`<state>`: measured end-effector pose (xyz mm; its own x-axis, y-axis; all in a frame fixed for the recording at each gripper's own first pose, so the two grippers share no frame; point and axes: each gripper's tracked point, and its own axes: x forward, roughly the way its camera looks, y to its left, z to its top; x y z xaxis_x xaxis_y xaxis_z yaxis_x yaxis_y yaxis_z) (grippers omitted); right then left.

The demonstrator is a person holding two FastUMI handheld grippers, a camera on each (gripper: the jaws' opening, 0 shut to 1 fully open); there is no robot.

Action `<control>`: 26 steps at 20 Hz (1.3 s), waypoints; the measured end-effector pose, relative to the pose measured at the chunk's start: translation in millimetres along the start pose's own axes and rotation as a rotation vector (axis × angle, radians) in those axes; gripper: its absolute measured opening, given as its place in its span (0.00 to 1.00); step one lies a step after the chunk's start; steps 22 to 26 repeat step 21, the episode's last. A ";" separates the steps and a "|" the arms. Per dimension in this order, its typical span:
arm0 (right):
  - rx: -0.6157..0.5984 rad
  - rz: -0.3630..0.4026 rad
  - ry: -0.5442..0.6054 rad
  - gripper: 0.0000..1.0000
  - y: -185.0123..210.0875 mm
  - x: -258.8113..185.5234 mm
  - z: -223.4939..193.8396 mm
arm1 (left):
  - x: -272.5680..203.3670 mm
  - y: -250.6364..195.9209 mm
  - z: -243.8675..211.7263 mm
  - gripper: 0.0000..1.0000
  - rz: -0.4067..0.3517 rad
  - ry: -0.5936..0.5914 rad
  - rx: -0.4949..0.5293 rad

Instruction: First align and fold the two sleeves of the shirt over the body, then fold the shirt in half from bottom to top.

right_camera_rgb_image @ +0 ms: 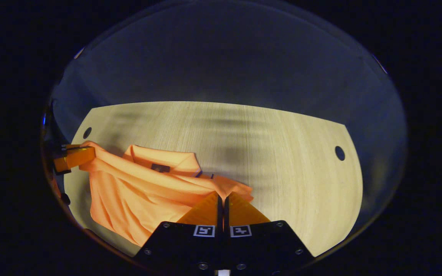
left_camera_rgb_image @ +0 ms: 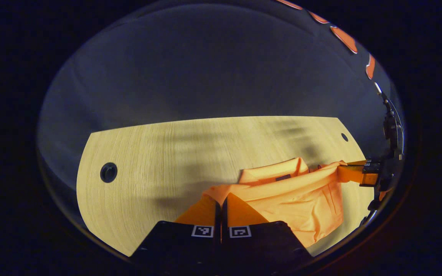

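Shirt [left_camera_rgb_image: 294,199] lies on the counter [left_camera_rgb_image: 148,153], with its collar [left_camera_rgb_image: 274,174] on the far side. Left gripper [left_camera_rgb_image: 221,205] has its jaws closed tight on the shirt's left edge. Right gripper [right_camera_rgb_image: 223,203] has its jaws closed tight on the right edge. I think both should carry the pinched cloth up toward the collar together, keeping it level and flat.

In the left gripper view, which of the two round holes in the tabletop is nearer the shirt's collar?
The small hole near the table's far right corner, just beyond the shirt collar. The larger-looking hole sits at the left edge, separated by bare wood.
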<state>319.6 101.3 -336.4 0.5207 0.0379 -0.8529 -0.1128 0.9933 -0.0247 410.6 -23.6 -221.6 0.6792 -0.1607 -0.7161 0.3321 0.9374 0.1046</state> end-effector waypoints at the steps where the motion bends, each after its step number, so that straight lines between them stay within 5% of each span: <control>1: 0.006 -0.029 -0.012 0.01 -5.4 -1.3 6.4 | 2.4 3.5 -0.3 0.01 0.011 0.002 0.005; 2: 0.014 -0.063 -0.008 0.01 -12.1 2.2 7.2 | -1.3 17.2 0.1 0.27 0.061 -0.021 0.024; 4: 0.036 -0.031 -0.001 0.34 -9.1 -3.2 6.7 | -20.5 25.9 21.9 0.79 0.098 -0.102 0.025; 7: 0.051 -0.041 -0.090 0.82 -15.0 -26.0 20.4 | -45.2 24.4 27.6 0.99 0.098 -0.151 -0.011; 8: 0.076 -0.037 -0.135 0.98 -15.3 -40.7 25.3 | -60.6 22.3 29.0 1.00 0.099 -0.182 -0.034; 21: 0.013 0.011 -0.549 0.98 19.1 -192.1 -5.8 | -245.1 -6.2 -1.4 0.99 0.108 -0.535 -0.056; 26: 0.013 0.011 -0.549 0.98 19.1 -192.1 -5.8 | -245.1 -6.2 -1.4 0.99 0.108 -0.535 -0.056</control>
